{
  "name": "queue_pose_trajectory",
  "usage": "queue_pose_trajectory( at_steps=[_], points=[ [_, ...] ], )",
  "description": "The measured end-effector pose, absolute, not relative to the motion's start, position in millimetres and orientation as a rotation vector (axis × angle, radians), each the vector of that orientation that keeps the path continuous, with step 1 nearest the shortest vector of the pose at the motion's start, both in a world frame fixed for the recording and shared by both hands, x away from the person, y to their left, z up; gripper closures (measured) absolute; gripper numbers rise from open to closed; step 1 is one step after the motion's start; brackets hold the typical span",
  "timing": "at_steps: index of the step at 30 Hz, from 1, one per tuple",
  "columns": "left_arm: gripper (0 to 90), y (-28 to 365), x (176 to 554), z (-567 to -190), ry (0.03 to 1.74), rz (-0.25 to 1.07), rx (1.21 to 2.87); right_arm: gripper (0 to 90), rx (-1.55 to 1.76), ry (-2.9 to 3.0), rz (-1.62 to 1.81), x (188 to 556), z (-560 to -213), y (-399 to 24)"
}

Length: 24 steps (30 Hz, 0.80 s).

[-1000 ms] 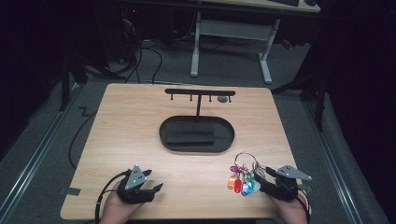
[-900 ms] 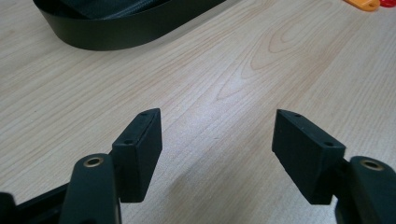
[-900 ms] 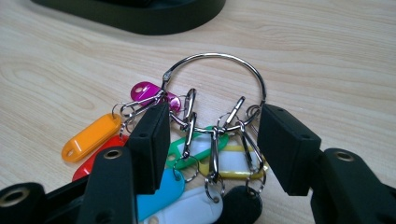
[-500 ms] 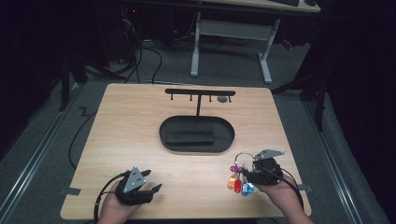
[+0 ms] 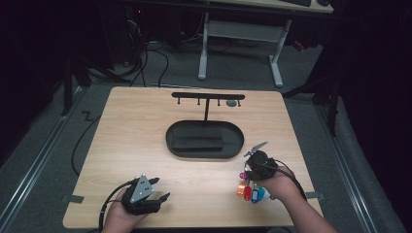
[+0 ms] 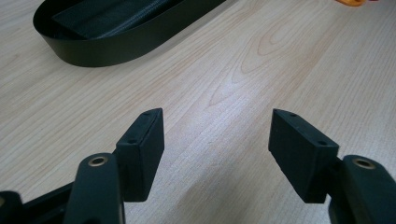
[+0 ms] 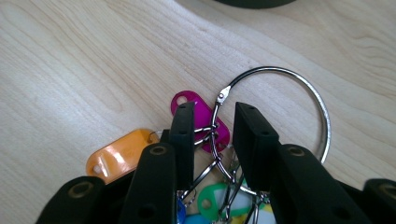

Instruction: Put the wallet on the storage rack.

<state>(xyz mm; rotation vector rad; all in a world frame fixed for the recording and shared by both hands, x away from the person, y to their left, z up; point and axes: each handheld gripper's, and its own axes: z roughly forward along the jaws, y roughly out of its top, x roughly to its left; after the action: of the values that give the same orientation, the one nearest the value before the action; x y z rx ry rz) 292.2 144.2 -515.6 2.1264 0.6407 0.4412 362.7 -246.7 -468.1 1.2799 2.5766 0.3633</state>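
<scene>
Black oval tray (image 5: 204, 141) lies beyond the right claw (image 7: 212, 128), just closing around the key ring (image 7: 322, 116).

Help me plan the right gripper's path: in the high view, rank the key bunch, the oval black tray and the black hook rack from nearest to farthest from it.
1. Key bunch: at the right gripper, on the near right of the table.
2. Oval black tray: mid-table, just beyond and left.
3. Black hook rack: upright behind the tray, at the far edge.
</scene>
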Motion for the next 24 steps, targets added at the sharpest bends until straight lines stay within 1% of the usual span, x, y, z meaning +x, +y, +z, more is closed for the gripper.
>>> queue_pose_trajectory(
  at_steps=[5,8,17,24],
  points=[
    [37.0,144,291,-515,0.614,0.446,2.127,69.5,1.328,2.627,0.293,380,-475,-241],
    [37.1,144,290,-515,0.603,0.453,2.130,67.0,1.347,2.644,0.263,387,-479,-238],
    [37.4,142,290,-516,0.575,0.453,2.152,66.3,1.510,2.623,0.208,406,-485,-239],
    [37.3,142,289,-516,0.564,0.461,2.159,67.7,1.603,2.601,0.161,418,-489,-237]
  ],
)
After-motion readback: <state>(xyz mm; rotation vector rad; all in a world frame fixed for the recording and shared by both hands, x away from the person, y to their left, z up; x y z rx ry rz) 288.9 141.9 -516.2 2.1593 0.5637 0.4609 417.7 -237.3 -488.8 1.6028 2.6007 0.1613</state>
